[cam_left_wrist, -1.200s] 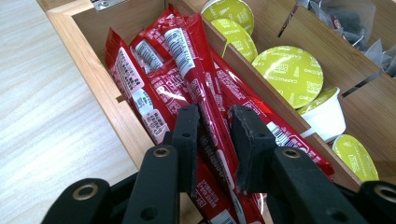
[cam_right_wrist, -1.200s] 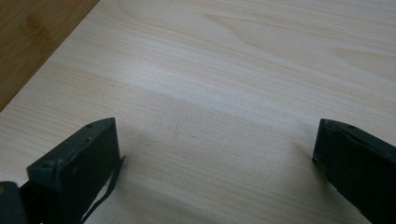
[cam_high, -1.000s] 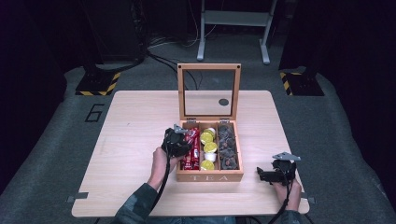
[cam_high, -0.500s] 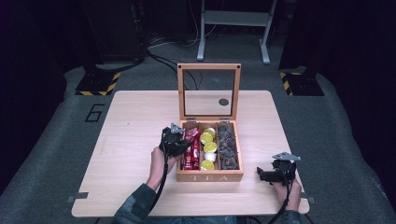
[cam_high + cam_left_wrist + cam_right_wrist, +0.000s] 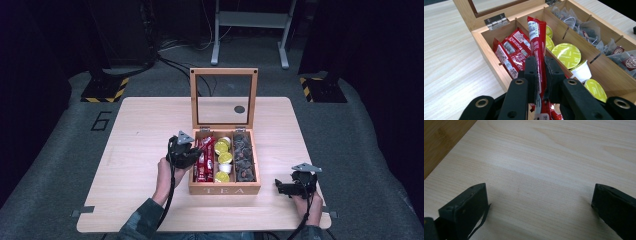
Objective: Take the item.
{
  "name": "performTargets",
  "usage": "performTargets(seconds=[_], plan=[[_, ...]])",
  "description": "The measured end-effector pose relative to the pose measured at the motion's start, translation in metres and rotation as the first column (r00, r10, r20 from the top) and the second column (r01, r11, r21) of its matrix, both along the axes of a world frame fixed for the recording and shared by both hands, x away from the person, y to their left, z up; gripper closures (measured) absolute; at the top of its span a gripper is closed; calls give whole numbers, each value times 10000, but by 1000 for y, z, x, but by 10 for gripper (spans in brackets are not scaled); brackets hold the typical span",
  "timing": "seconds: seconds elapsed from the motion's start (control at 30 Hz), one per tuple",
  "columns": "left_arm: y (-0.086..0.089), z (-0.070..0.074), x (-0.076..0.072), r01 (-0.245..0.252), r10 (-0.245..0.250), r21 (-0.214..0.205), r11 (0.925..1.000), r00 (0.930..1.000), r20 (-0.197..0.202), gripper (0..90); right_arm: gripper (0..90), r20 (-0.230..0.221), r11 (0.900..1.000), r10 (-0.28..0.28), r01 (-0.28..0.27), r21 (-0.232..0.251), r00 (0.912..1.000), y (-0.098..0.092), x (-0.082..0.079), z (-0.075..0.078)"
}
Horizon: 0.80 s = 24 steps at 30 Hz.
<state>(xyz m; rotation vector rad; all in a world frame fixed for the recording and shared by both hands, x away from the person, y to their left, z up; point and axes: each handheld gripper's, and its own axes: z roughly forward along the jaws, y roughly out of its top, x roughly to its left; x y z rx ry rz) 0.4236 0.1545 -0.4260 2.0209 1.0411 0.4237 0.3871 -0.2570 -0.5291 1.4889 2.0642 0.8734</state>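
left gripper view puts our left gripper (image 5: 539,72) closed tight on a long red foil stick sachet (image 5: 537,42), the black fingers (image 5: 530,72) pressing it from both sides near its lower half. the sachet stands up past the fingertips, its top end above the left-hand compartment of the open wooden tea box (image 5: 486,47), while more red sachets (image 5: 510,53) lie in that compartment just beyond and below the fingers.

we judge the pick as made and the lift as begun: the sachet is gripped and mostly raised out of its row, but it is not yet clear of the box and has not been set down anywhere.

to the far side of the fingers, the middle compartment holds green-lidded white capsules (image 5: 567,53), and beyond them clear pyramid tea bags (image 5: 584,27) fill the last one. the wooden divider beside the sachet and the upright glass-paned lid (image 5: 223,97) behind the box are what the sachet could catch on as it comes away.

in the high view our right gripper (image 5: 295,186) rests on the pale wooden worktop (image 5: 135,130) just off the box's near corner; its fingers (image 5: 465,205) stand wide apart with nothing between them.
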Motion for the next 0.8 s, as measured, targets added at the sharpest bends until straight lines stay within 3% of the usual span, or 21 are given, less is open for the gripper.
performTargets(seconds=[0.53, 0.8], plan=[[21, 13, -14, -157, 178, -320, 9994, 9977, 652, 809, 1, -21, 10000, -27, 27, 9, 10000, 0, 0, 0], [32, 13, -19, -381, 414, -456, 9982, 9964, 738, 809, 2, -19, 10000, -29, 29, 6, 10000, 0, 0, 0]])
